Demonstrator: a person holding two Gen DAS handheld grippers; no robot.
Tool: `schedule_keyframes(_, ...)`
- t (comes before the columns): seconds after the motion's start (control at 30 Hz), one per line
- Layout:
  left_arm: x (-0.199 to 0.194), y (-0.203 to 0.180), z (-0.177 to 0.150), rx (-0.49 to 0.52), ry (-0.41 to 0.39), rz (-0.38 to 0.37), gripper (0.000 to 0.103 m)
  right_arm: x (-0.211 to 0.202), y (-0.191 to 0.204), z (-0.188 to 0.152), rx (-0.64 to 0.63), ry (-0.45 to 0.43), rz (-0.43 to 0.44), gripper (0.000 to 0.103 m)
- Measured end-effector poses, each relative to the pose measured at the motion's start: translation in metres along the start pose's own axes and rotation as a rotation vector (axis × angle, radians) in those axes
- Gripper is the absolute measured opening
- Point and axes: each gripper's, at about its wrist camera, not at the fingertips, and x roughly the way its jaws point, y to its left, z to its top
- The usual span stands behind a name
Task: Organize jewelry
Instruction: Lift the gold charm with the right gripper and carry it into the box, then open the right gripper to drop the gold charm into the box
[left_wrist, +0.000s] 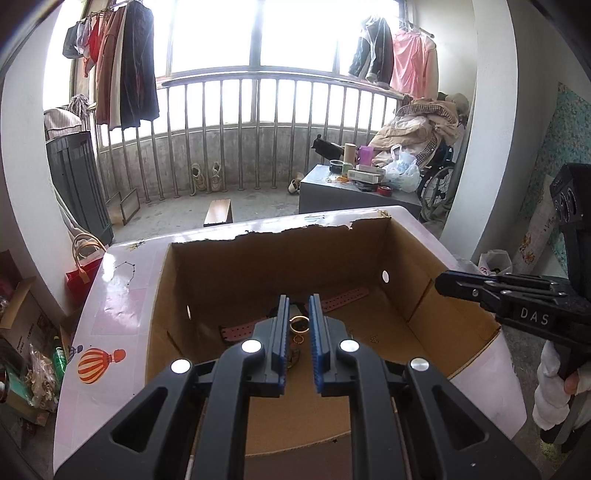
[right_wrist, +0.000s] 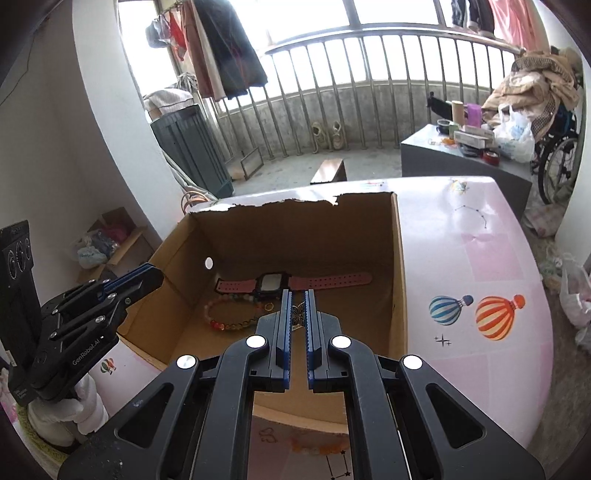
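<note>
Jewelry sits on the cardboard box (right_wrist: 399, 258) floor, below and ahead of both claws. Left gripper (left_wrist: 299, 332) hangs nearly clenched, empty, over the gold ring (left_wrist: 298, 325). Right gripper (right_wrist: 298, 321) (also clenched, empty) is nearer the watch (right_wrist: 273, 282), whose strap runs crosswise.

Your left gripper (left_wrist: 299, 314) hangs over an open cardboard box (left_wrist: 417, 254), jaws nearly closed with a narrow gap, nothing gripped. Between the fingers you see a gold ring (left_wrist: 298, 325) on the box floor, and behind them a pink perforated strap (left_wrist: 343, 297). The box sits on a pink table (left_wrist: 118, 295) bearing a balloon sticker (left_wrist: 99, 363). Your right gripper (left_wrist: 441, 284) enters from the right edge above the box's rim, held in a white glove (left_wrist: 550, 398).
</note>
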Motion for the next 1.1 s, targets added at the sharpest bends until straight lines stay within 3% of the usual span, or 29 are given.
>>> schedule_keyframes(0.2, 0.041, -0.007, -0.001, -0.025, 0.105, 0.031, 0.010, 0.033, 0.002, -0.003, 0.024, 0.090, -0.027, 0.005)
schedule_keyframes(0.37, 0.062, -0.009, -0.001, -0.047, 0.155, 0.050, 0.010, 0.041, 0.002, -0.003, 0.031, 0.102, -0.057, 0.005)
schedule_keyframes(0.83, 0.053, 0.003, 0.001, -0.135, 0.114, 0.092, 0.011, 0.038, 0.005, -0.003, 0.018, 0.044, -0.126, 0.007)
schedule_keyframes(1.03, 0.050, 0.008, 0.001, -0.159, 0.115, 0.105, 0.036, 0.036, 0.013, -0.003, -0.007, 0.029, -0.132, 0.030)
schedule_keyframes(1.1, 0.049, 0.010, 0.000, -0.170, 0.114, 0.107, 0.050, 0.035, 0.016, -0.003, -0.014, 0.020, -0.130, 0.037)
